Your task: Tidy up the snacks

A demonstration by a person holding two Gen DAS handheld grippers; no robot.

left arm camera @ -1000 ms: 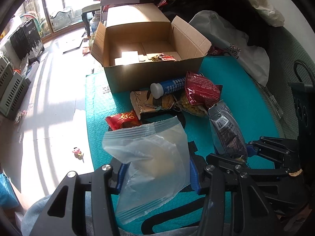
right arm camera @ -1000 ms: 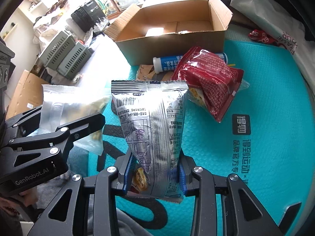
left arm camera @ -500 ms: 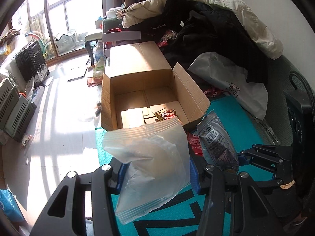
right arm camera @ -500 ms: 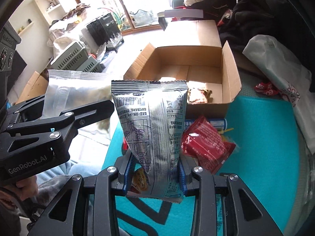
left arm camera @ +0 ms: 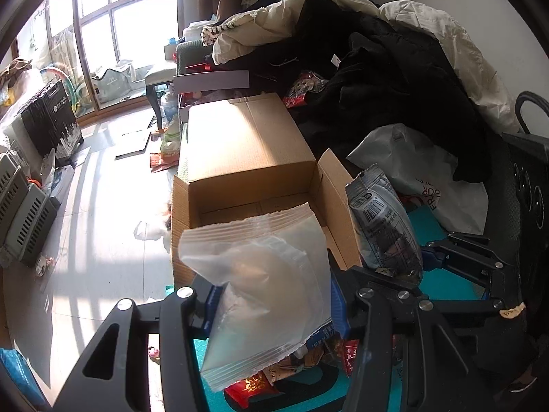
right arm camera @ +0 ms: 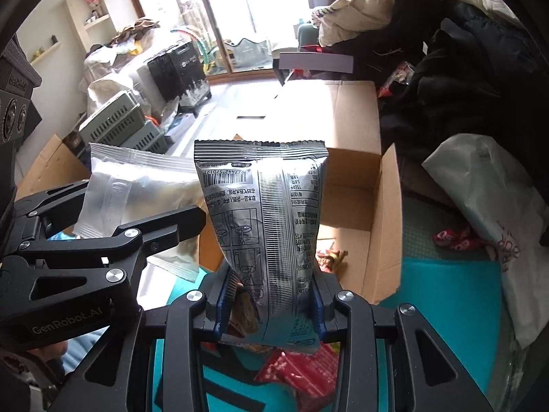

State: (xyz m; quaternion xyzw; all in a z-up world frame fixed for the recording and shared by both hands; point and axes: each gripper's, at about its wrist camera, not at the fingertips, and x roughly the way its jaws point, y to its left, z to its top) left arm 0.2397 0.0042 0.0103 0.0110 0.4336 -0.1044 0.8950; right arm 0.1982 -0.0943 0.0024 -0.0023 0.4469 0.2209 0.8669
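Here, both packets hang in the air in front of the open box.

Left gripper [left arm camera: 271, 304]: pinched on the clear packet [left arm camera: 264, 281], which stands up between the blue pads and blocks much of this camera's look into the box.
Right gripper [right arm camera: 269, 309]: clamped on the silver packet [right arm camera: 267, 233], held low on its body, with the top seal upright.
Cardboard box [left arm camera: 247, 158]: open, flaps spread, resting at the far edge of the teal mat [right arm camera: 442, 298]; its near wall lies just past both packets.
Inside the box: a small crinkled wrapper [right arm camera: 331, 257] shows on the floor by the right flap; the rest is hidden, so I cannot tell how full it is.
Loose snacks: red packets [right arm camera: 302, 374] lie on the mat under the grippers, not yet boxed.
Risk, collision: the two grippers ride side by side and close, so a joint drop could knock one packet against the other.
Risk, snagging: the near wall or right flap could catch a packet's lower edge if the release comes too soon, tipping it back onto the mat.
Risk, slip: the clear packet looks slick and soft, and might slide out of the grip.
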